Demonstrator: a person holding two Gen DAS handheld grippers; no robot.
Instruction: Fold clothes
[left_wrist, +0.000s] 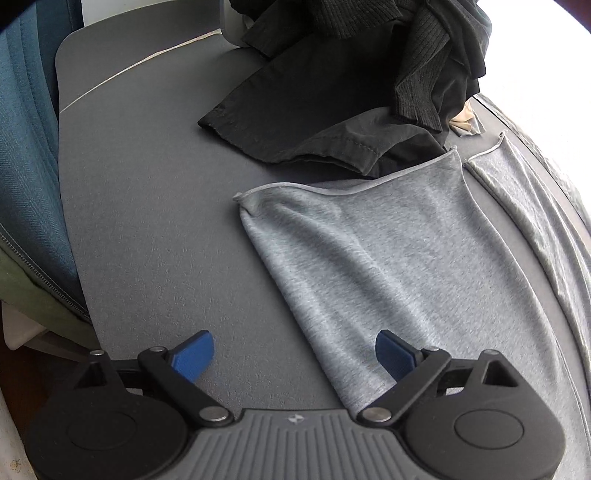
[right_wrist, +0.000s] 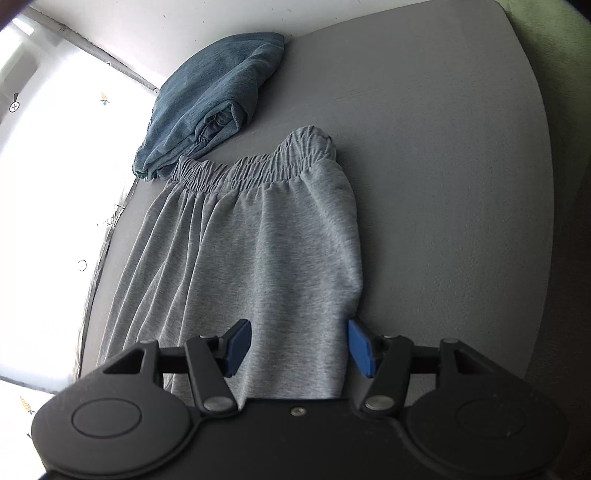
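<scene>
Presently, in the left wrist view, the left tongs are seen spread wide and empty above the grey bench. One blue pad hangs over bare bench, the other over the edge of a leg of the grey sweatpants. That leg lies flat, its hemmed cuff pointing away towards a heap of black clothes. A second grey leg is seen at the right, apart from the first by a narrow strip of bench. A blue garment is visible past the bench's left edge.

In the right wrist view, the right tongs are held at a moderate opening, with grey fabric lying between the pads but not pinched. The elastic waistband lies at the far end, just beside folded denim.

It is judged that the pants are laid out and a fold is about to be started. For a clean fold, the cuff corners should be gripped close to the hem and the waistband side taken through both layers. The fabric should be lifted only slightly, kept taut between the two tongs, and the edges aligned before release. The creases near the waistband should be smoothed first, or they are likely to be folded in.
</scene>
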